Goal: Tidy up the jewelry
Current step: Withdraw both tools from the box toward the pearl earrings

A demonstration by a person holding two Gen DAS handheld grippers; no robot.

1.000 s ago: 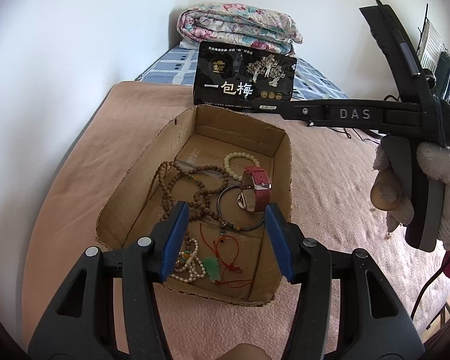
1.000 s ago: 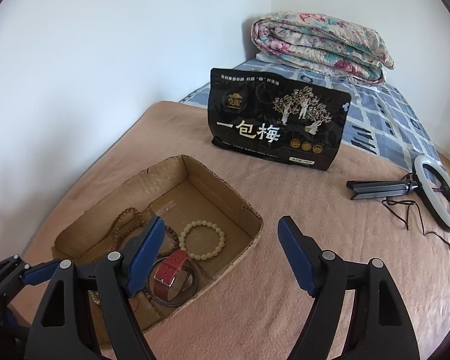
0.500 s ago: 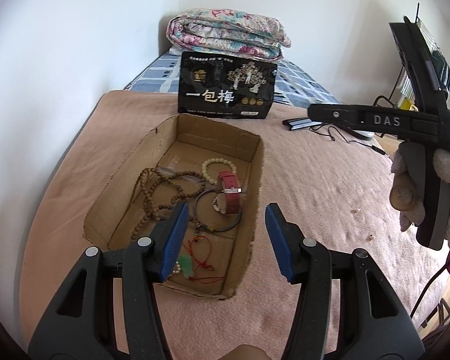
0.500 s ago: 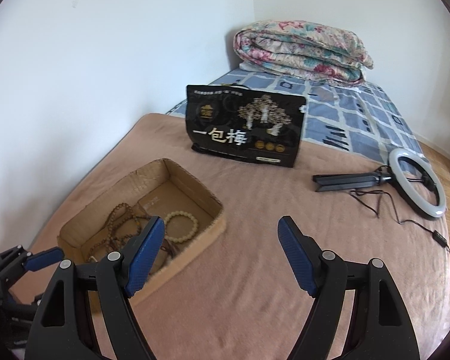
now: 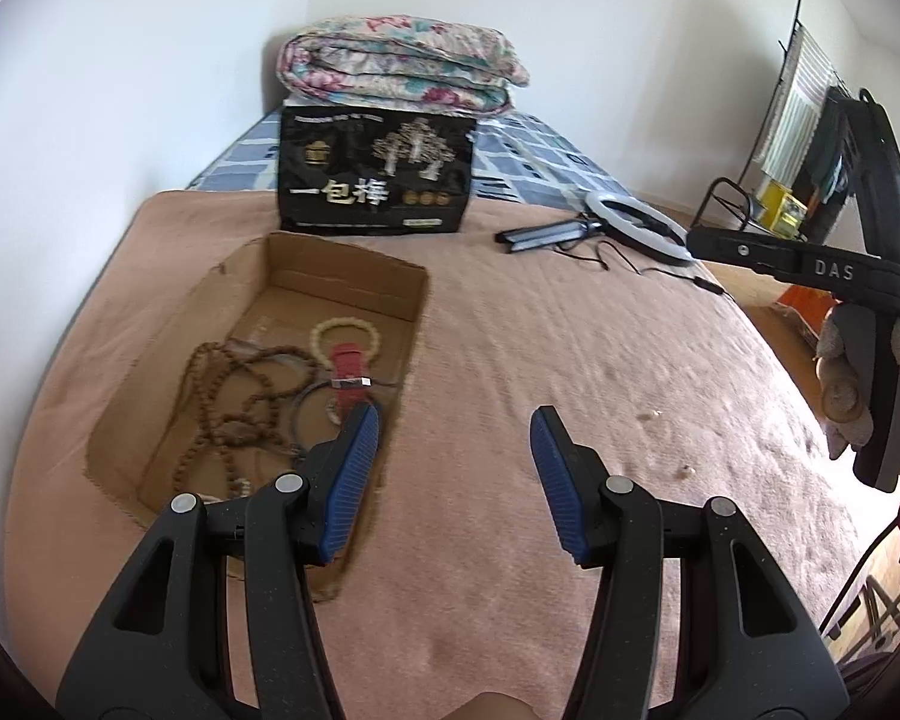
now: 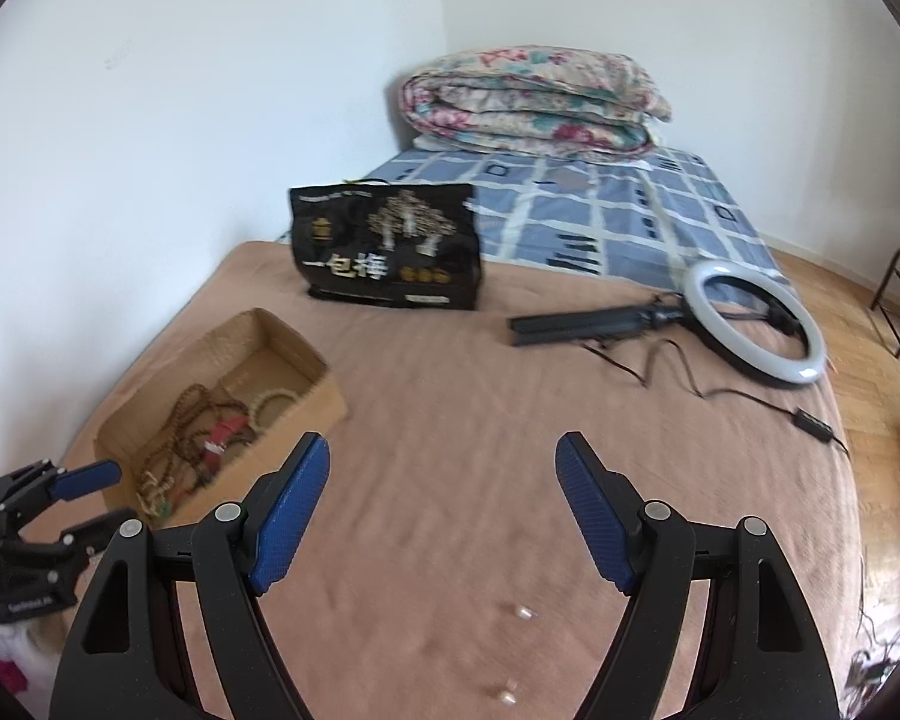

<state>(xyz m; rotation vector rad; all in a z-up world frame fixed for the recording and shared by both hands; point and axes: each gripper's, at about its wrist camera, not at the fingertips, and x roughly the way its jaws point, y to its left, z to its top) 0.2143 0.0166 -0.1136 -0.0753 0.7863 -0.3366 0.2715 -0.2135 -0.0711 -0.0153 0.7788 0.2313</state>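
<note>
An open cardboard box (image 5: pixel 342 279) lies on the pink blanket at the left. It holds brown bead strands (image 5: pixel 234 396), a cream bead bracelet (image 5: pixel 345 330), a red-strapped watch (image 5: pixel 348 369) and a dark bangle. The box also shows in the right wrist view (image 6: pixel 324 399). My left gripper (image 5: pixel 455 465) is open and empty, held above the blanket just right of the box. My right gripper (image 6: pixel 443 489) is open and empty over the blanket, right of the box. Two small pale items (image 6: pixel 523 612) lie on the blanket between its arms.
A black snack bag (image 5: pixel 375 183) stands behind the box. A ring light on a folded tripod (image 6: pixel 750 324) with its cable lies at the right. A folded floral quilt (image 6: pixel 534 102) sits at the far end. The wall runs along the left; wooden floor lies beyond the right edge.
Both grippers have drawn back and away from the box, which now looks smaller and further left. Both stay open and empty.
</note>
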